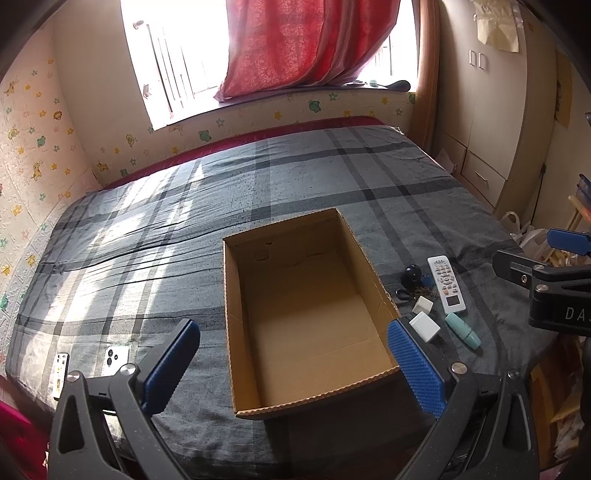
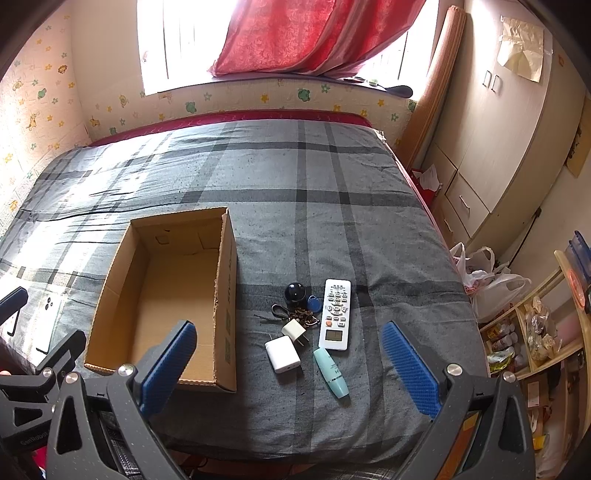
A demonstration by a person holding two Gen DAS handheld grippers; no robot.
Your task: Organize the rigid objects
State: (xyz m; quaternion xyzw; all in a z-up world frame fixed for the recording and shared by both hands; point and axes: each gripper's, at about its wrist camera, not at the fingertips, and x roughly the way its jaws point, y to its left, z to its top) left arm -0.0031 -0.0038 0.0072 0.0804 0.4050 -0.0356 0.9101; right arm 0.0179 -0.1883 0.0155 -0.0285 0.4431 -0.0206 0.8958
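An empty cardboard box lies on the grey plaid bed. Right of it sit a white remote, a black ball, a bunch of keys with a blue tag, two white chargers and a teal tube. Two phones lie left of the box. My left gripper hovers open over the box's near end. My right gripper hangs open just above the chargers and tube, holding nothing.
The bed fills the room between a sticker-covered wall and a wardrobe. Plastic bags and a shelf of small goods stand right of the bed. A red curtain hangs at the window.
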